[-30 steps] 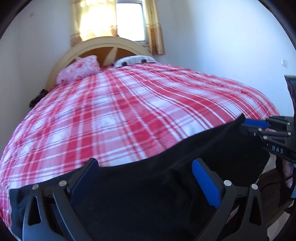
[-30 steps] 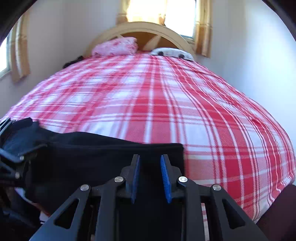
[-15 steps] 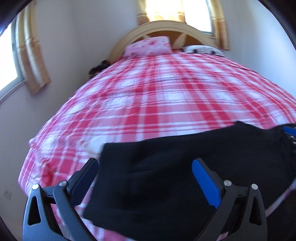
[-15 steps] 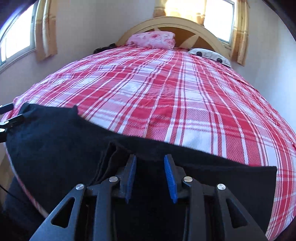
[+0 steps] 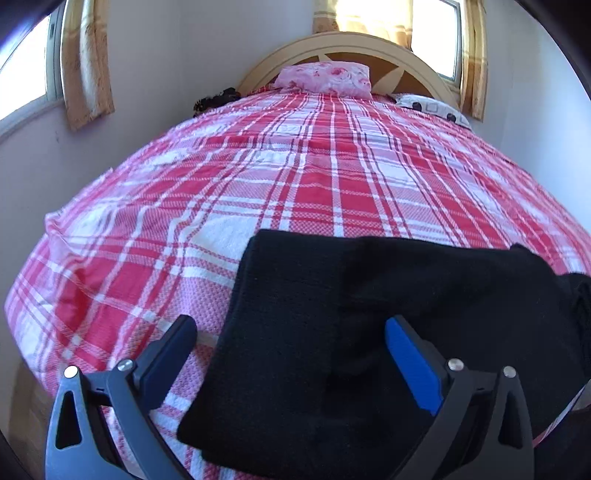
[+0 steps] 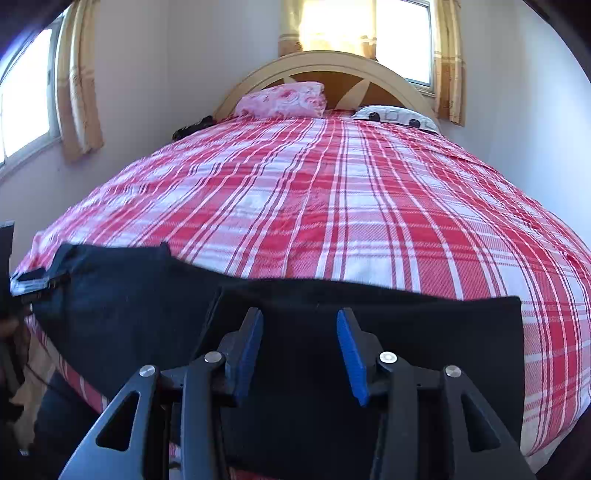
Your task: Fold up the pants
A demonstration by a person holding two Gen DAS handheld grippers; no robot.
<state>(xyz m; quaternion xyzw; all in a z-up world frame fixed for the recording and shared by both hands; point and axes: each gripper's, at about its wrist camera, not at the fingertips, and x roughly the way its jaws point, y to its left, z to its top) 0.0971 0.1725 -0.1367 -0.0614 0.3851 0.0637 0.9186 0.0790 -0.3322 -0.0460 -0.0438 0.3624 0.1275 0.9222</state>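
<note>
While I look down along the right gripper (image 6: pixel 300 339), its jaws have just been opening and now stand parted with a clear gap, the blue pads (image 6: pixel 352 354) gripping nothing; the black pants (image 6: pixel 332 332) lie under and beyond them. On my left side, the left gripper (image 5: pixel 291 354) hangs with its jaws spread wide, released, and the folded cloth runs between them without either pad pressing on it. The pants (image 5: pixel 369 314) rest flat at the near end of the bed (image 5: pixel 314 177), folded over into a broad dark band that lies crosswise, with one squared end toward the left side of the bed in the left wrist view and the other end reaching off to the right. In the right wrist view I see a second layer of the cloth overlapping near the middle, and its right corner sits square on the red and white plaid cover (image 6: pixel 332 206). At the far left edge of that view, the tips of the other gripper show just beside the cloth's end. Farther up, the plaid cover is bare as far as a pink flowered pillow (image 6: pixel 282 99) and a white patterned pillow (image 6: pixel 397 117), both against the curved headboard (image 6: pixel 325 61). Behind it, a curtained window (image 6: pixel 369 29) glows bright.
</note>
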